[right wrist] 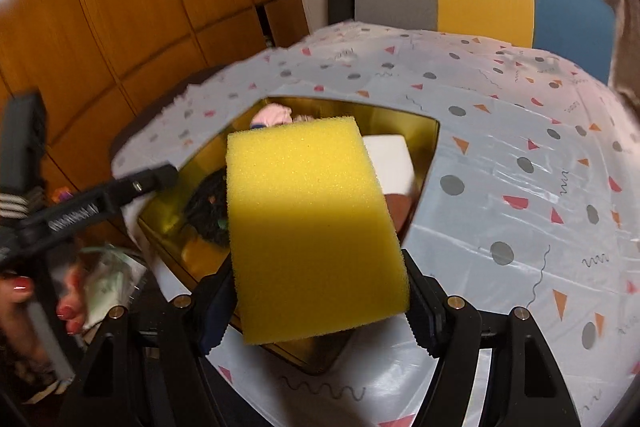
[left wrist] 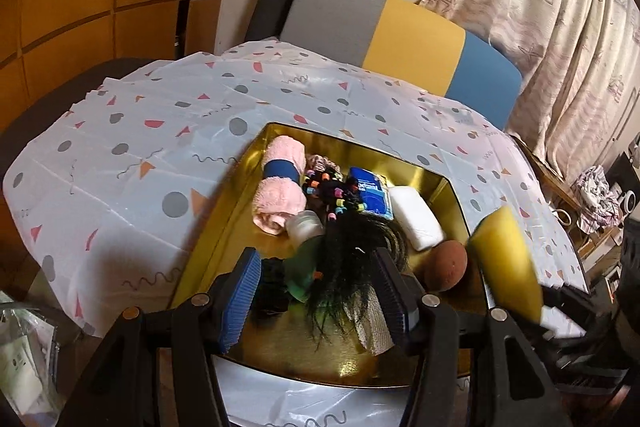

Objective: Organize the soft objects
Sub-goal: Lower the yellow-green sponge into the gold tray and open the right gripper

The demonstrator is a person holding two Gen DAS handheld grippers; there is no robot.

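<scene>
A gold tray (left wrist: 224,227) stands on the patterned tablecloth (left wrist: 120,155). In it lie a rolled pink towel (left wrist: 280,195) with a blue band, coloured hair ties (left wrist: 328,187), a blue tissue pack (left wrist: 370,193), a white pad (left wrist: 416,219), a brown round sponge (left wrist: 446,265) and a black hairpiece (left wrist: 352,259). My left gripper (left wrist: 316,261) hovers open over the tray's near end, and its pads touch nothing. My right gripper (right wrist: 318,263) is shut on a yellow sponge (right wrist: 312,227), held above the tray (right wrist: 420,131). That yellow sponge (left wrist: 508,263) shows blurred at the tray's right edge.
A chair (left wrist: 416,47) with a grey, yellow and blue back stands behind the table. Wooden cabinets (right wrist: 120,27) fill the left and a curtain (left wrist: 560,7) the right. A clear plastic bag (left wrist: 24,355) lies at the near left. A hand with red nails (right wrist: 24,287) grips the left tool.
</scene>
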